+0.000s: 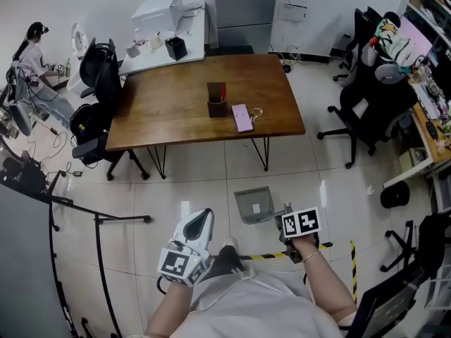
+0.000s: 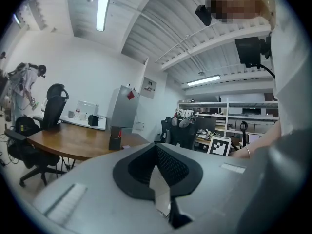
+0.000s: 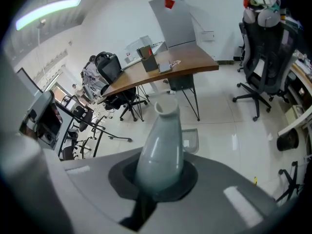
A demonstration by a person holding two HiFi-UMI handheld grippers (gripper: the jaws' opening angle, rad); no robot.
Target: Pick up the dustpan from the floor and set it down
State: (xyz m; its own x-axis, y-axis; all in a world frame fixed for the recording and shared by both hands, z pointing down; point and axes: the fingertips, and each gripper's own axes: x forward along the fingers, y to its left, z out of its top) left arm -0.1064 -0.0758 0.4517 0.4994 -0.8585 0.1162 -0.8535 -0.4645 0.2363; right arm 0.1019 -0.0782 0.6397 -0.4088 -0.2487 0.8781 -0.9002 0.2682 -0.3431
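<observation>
The grey dustpan (image 1: pixel 254 204) hangs low over the white tiled floor in front of my feet; whether it touches the tiles I cannot tell. My right gripper (image 1: pixel 285 220) points steeply down and is shut on the dustpan's handle. In the right gripper view that pale grey hollow handle (image 3: pixel 163 145) sticks out from between the jaws of the right gripper (image 3: pixel 161 179), with the pan (image 3: pixel 191 140) behind it. My left gripper (image 1: pixel 204 215) is held beside it to the left, roughly level, shut and holding nothing. In its own view the left gripper (image 2: pixel 157 147) shows its black pads meeting.
A wooden table (image 1: pixel 176 118) stands ahead with a dark pen holder (image 1: pixel 217 104) and a pink notebook (image 1: pixel 242 117). Black office chairs stand at left (image 1: pixel 99 69) and right (image 1: pixel 373 97). A black stand's legs (image 1: pixel 99 220) cross the floor at left. Yellow-black tape (image 1: pixel 268 255) marks the tiles.
</observation>
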